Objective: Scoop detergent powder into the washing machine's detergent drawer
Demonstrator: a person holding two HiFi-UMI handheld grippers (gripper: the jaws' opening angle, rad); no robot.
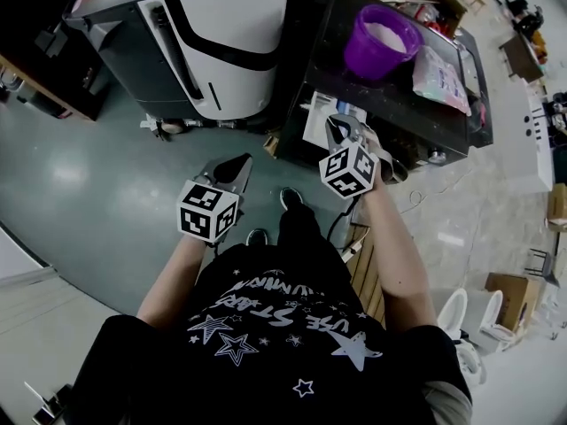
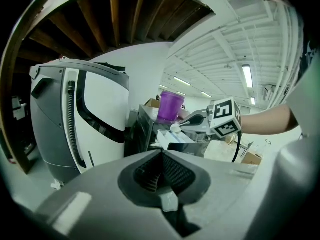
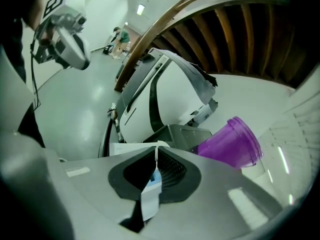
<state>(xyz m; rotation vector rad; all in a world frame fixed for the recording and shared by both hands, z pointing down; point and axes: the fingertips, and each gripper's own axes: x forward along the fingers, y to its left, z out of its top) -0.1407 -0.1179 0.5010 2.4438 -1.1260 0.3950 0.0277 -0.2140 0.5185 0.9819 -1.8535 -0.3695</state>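
The right gripper [image 3: 156,159] pinches the thin white scoop handle [image 3: 149,199] between its jaws. The purple tub [image 3: 232,144] holding the white powder [image 1: 390,32] sits ahead and right of them. The left gripper [image 2: 161,159] has its jaws pressed together on nothing, with the washing machine [image 2: 75,119] ahead to their left.

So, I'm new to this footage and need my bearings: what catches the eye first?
A purple tub of white powder sits on the dark cabinet, upper right in the head view. Left of it stands the white-and-grey washing machine. The right tool grips a white scoop.
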